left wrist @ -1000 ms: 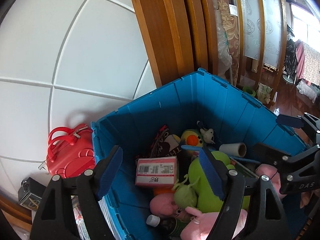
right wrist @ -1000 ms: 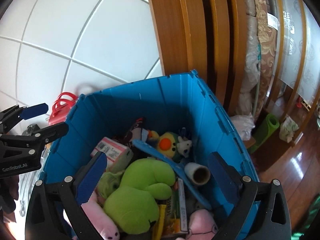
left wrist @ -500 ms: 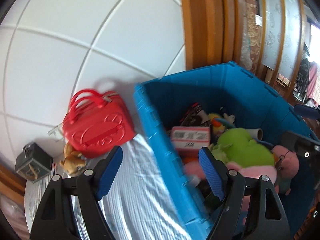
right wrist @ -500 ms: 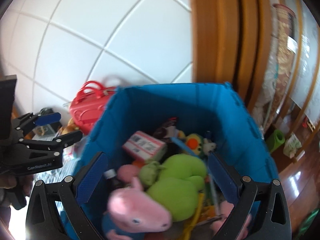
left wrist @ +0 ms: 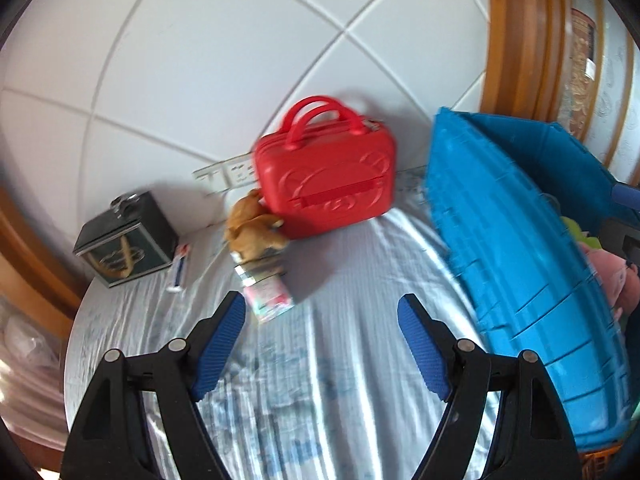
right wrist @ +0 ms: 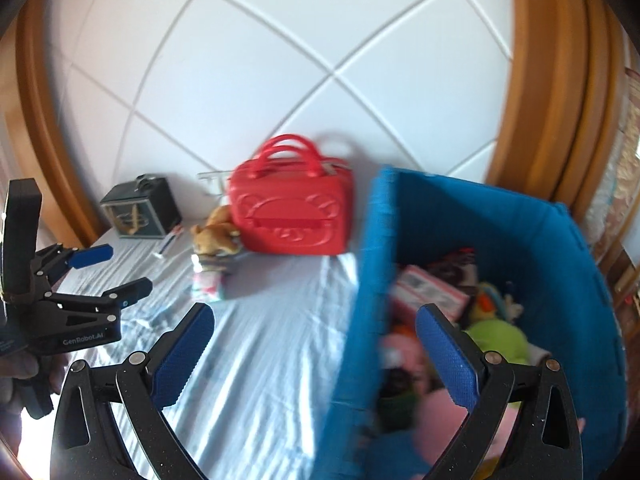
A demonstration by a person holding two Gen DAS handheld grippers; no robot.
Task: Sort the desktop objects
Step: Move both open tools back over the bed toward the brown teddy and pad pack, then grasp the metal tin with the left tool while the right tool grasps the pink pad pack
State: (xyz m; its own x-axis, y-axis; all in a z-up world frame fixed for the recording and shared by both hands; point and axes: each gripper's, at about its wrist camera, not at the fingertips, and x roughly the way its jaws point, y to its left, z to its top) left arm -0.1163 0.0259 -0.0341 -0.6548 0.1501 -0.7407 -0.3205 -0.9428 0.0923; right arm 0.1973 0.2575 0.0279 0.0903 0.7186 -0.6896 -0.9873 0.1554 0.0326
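A blue bin [left wrist: 516, 264] full of plush toys and boxes stands at the right; it also shows in the right wrist view [right wrist: 516, 240]. A red case [left wrist: 328, 176] stands against the wall, also seen in the right wrist view [right wrist: 290, 216]. A brown plush toy [left wrist: 254, 228] leans on it above a small pink packet [left wrist: 268, 300]. My left gripper [left wrist: 322, 344] is open and empty above the sheet. My right gripper [right wrist: 316, 356] is open and empty, over the bin's left wall. The left gripper [right wrist: 110, 272] shows at the left of the right wrist view.
A dark green box [left wrist: 126, 236] sits at the back left on the pale blue sheet [left wrist: 320, 380]. A small tube [left wrist: 178, 272] lies beside it. A white tiled wall [left wrist: 240, 60] stands behind, with wooden frames at both sides.
Both grippers have swung left, away from above the bin's contents. The sheet, red case, plush toy and green box have come into view. Both stay open and empty.
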